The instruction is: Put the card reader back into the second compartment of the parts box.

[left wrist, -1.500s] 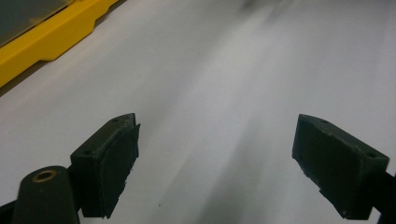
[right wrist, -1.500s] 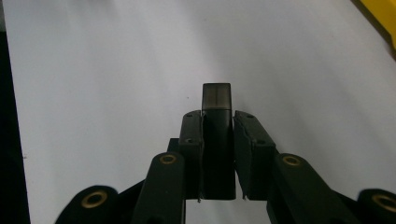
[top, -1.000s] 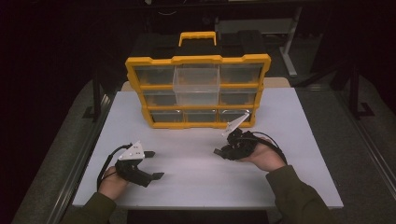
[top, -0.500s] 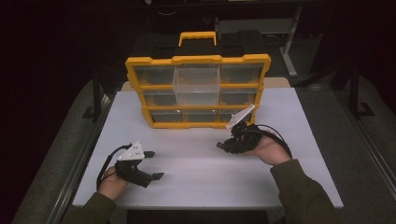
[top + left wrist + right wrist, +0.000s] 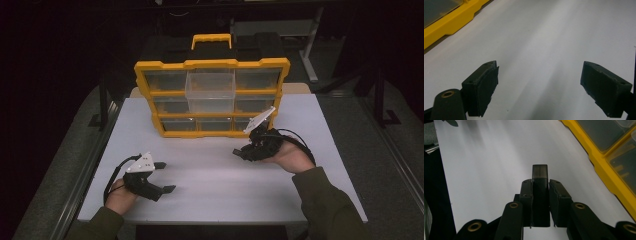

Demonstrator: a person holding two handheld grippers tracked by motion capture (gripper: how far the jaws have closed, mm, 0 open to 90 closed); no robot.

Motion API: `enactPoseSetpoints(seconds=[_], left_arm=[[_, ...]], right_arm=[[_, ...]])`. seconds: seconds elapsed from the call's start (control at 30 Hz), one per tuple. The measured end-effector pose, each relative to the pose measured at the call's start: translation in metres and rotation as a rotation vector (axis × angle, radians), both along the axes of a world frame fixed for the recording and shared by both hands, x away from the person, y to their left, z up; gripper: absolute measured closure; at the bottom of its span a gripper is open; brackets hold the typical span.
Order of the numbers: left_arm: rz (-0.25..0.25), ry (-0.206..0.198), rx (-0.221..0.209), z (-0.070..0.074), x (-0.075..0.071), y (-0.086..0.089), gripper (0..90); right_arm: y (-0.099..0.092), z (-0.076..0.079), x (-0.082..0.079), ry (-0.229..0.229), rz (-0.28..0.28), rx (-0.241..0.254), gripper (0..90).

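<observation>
1 smooth dark rectangular block (image 5: 540, 195) between tool (image 5: 540, 182) pads

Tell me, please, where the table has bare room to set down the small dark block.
Bare: the white table between left gripper and right gripper, which holds the small dark block. Crowded: the far edge, where the yellow organizer stands.

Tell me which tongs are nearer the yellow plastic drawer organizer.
Right. The right tongs, shut on a small dark block, hover just in front of the yellow plastic drawer organizer at its lower right corner. The left tongs sit open, far back near the table's front edge.
</observation>
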State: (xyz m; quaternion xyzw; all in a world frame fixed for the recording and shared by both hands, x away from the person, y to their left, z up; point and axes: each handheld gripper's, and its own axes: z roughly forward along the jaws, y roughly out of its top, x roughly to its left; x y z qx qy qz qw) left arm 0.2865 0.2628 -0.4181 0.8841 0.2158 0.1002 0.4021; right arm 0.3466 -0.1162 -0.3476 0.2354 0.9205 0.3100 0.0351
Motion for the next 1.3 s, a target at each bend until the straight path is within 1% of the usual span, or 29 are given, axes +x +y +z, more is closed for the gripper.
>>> enactPoseSetpoints(seconds=[0.4,0.63,0.8,1.3], left_arm=[[-0.005,-0.006,0.003,0.001,-0.001,0.000,14.6],[-0.005,-0.005,0.001,0.001,-0.002,0.001,14.6],[-0.003,-0.006,-0.002,0.001,-0.002,0.001,14.6],[-0.001,-0.002,-0.010,0.001,-0.002,0.001,14.6]], right_arm=[[-0.003,0.019,0.001,-0.012,0.009,0.009,72.6],[-0.007,0.031,0.005,-0.018,0.008,0.014,72.6],[-0.009,0.043,0.007,-0.031,0.009,0.016,72.6],[-0.017,0.075,0.010,-0.047,0.014,0.015,72.6]])
